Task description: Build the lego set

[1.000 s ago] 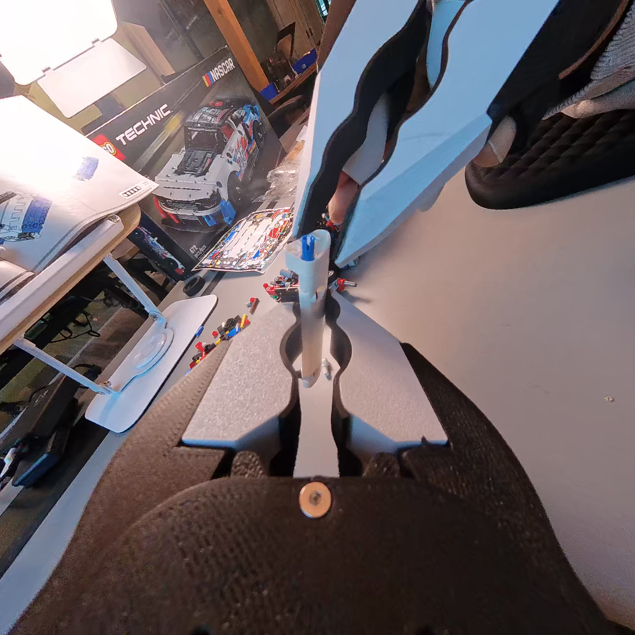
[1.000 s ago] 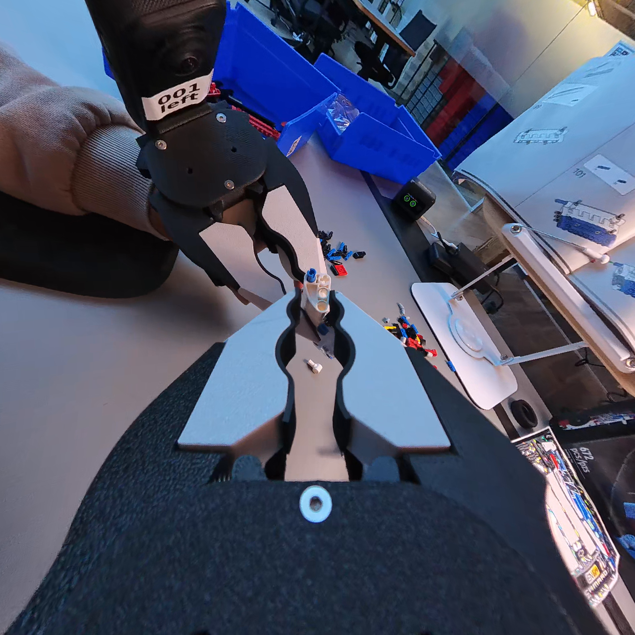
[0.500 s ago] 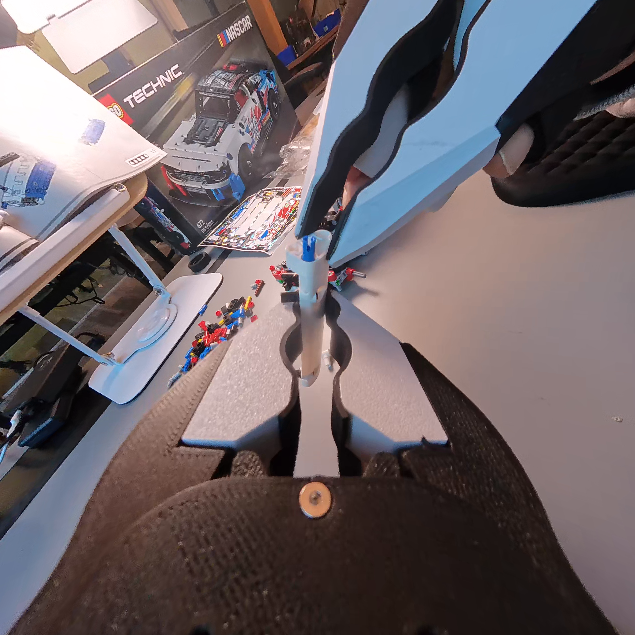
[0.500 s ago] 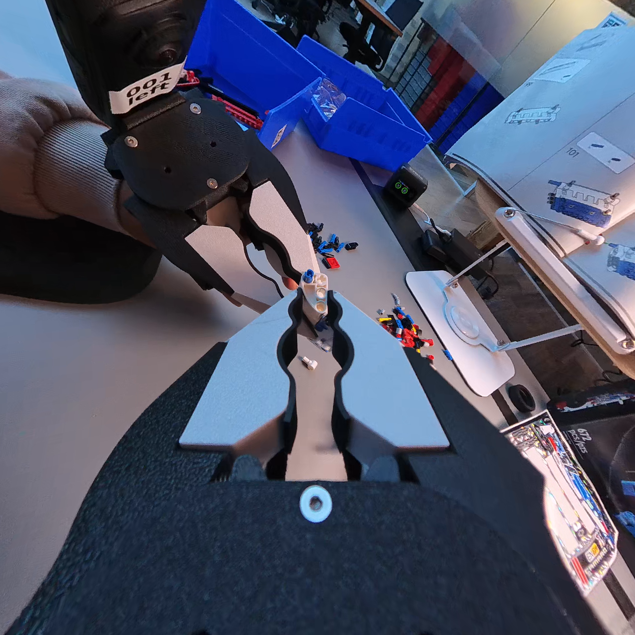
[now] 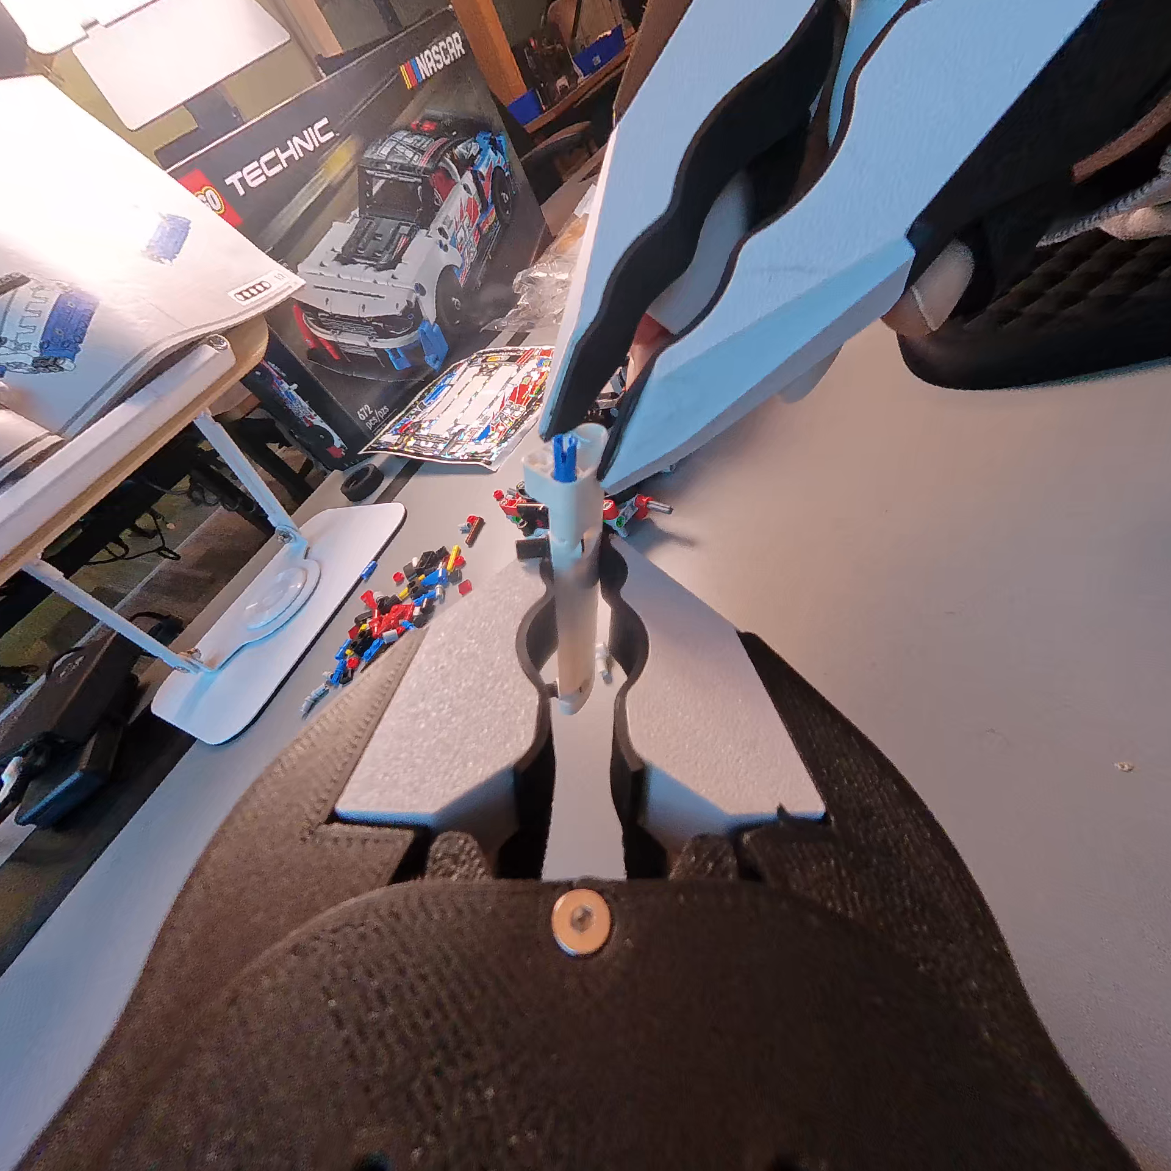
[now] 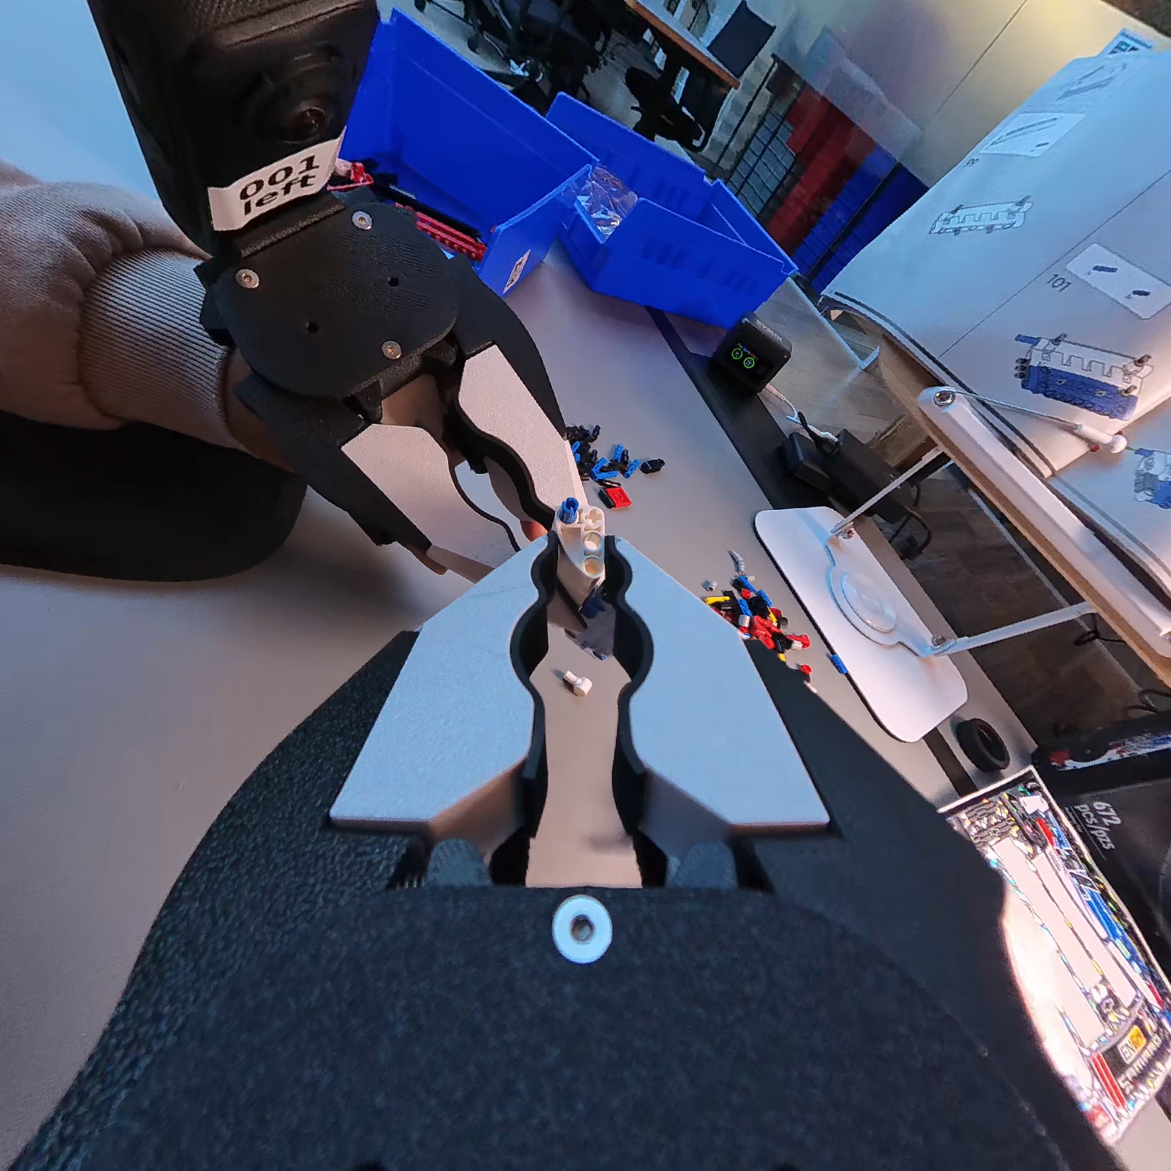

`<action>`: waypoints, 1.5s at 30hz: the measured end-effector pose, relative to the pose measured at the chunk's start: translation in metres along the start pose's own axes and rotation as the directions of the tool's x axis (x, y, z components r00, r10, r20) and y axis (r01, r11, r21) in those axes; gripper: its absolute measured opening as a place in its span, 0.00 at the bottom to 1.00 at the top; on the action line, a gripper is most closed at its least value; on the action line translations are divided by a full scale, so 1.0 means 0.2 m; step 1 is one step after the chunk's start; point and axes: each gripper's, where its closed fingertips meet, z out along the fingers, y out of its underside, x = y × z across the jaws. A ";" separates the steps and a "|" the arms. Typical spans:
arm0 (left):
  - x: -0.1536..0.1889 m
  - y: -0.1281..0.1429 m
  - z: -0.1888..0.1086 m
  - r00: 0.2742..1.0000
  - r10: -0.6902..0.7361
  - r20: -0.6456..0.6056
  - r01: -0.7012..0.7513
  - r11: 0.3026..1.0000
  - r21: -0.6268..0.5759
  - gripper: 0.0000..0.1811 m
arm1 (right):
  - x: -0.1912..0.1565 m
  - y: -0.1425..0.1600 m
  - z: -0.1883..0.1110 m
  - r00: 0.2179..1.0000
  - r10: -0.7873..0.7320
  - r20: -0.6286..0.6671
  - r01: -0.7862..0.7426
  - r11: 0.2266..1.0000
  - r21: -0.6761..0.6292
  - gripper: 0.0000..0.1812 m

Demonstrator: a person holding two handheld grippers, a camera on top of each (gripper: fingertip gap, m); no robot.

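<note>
Between the two grippers, above the grey desk (image 5: 950,570), a white Technic beam (image 5: 573,608) is held on end, a blue pin (image 5: 561,453) standing out of its far tip. In the left wrist view the left gripper (image 5: 580,570) is closed on the beam's lower length. In the right wrist view the right gripper (image 6: 580,557) is closed around the beam (image 6: 580,545) just below its holed end, where the blue pin (image 6: 568,505) is seen beside a cross-shaped hole.

Over the last second little has changed in the grasp itself: both grippers have stayed clamped on the same beam, and the pin has kept its seat. What has shifted is the pose. The joined pair has been tilted and carried slightly, so that more of the loose parts (image 5: 396,608) by the stand's white base (image 5: 272,621) has come into the left view, and the left gripper's body (image 6: 329,317) now sits higher in the right view. The pin appears only partly pressed in, though this cannot be told for sure.

A small white connector (image 6: 575,681) lies on the desk under the right gripper, untouched. The set's box (image 5: 393,241), sticker sheet (image 5: 469,405) and open instruction booklet (image 6: 1045,266) remain at the desk's edge. The build is judged to be at an early sub-assembly step.
</note>
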 end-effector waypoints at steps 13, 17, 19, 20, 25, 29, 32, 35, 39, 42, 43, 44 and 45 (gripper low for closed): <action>0.03 -0.04 -0.01 0.999 0.034 -0.029 -0.033 0.998 0.049 0.04 | -0.02 -0.03 -0.02 0.993 -0.096 0.071 0.097 0.995 -0.009 0.08; 0.03 -0.04 -0.01 0.999 0.041 -0.025 -0.039 0.998 0.052 0.04 | -0.03 -0.03 -0.01 0.986 -0.127 0.105 0.131 0.991 -0.032 0.07; 0.02 -0.03 -0.01 0.999 0.034 -0.006 -0.034 0.999 0.036 0.04 | -0.02 -0.03 0.00 0.990 -0.104 0.093 0.109 0.993 -0.047 0.07; 0.01 -0.03 -0.01 1.000 0.029 0.003 -0.029 0.999 0.027 0.04 | -0.02 -0.02 0.00 0.992 -0.093 0.081 0.098 0.994 -0.055 0.07; -0.02 0.00 0.00 0.999 0.013 0.029 -0.012 1.000 -0.007 0.04 | 0.00 -0.01 0.03 0.996 -0.083 0.015 0.084 0.994 -0.076 0.07; 0.01 0.00 0.00 1.000 0.008 -0.017 -0.008 1.000 0.004 0.04 | -0.02 0.00 0.03 0.992 -0.112 0.066 0.116 0.990 -0.073 0.07; 0.07 0.00 0.00 0.996 0.021 -0.086 -0.021 1.000 0.007 0.04 | -0.06 0.03 0.02 0.978 -0.116 0.175 0.135 0.985 -0.104 0.07; 0.15 -0.01 0.00 0.983 0.004 -0.185 0.002 1.000 0.031 0.04 | -0.10 0.04 -0.01 0.953 -0.099 0.285 0.134 0.985 -0.107 0.07; 0.22 -0.04 -0.03 0.955 -0.061 -0.291 0.082 0.995 0.061 0.04 | -0.13 0.03 -0.06 0.925 0.025 0.380 0.015 0.995 -0.103 0.07; 0.25 -0.08 -0.04 0.937 -0.094 -0.337 0.134 0.986 0.095 0.05 | -0.14 0.02 -0.09 0.899 0.113 0.422 -0.079 0.992 -0.098 0.07; 0.25 -0.10 -0.05 0.934 -0.100 -0.342 0.145 0.983 0.109 0.05 | -0.14 0.02 -0.09 0.895 0.128 0.427 -0.097 0.991 -0.093 0.08; 0.25 -0.11 -0.06 0.931 -0.109 -0.349 0.158 0.981 0.116 0.06 | -0.14 0.00 -0.10 0.891 0.141 0.431 -0.119 0.990 -0.078 0.07; 0.25 -0.12 -0.06 0.927 -0.116 -0.357 0.170 0.978 0.124 0.07 | -0.13 0.00 -0.10 0.886 0.157 0.437 -0.140 0.988 -0.071 0.07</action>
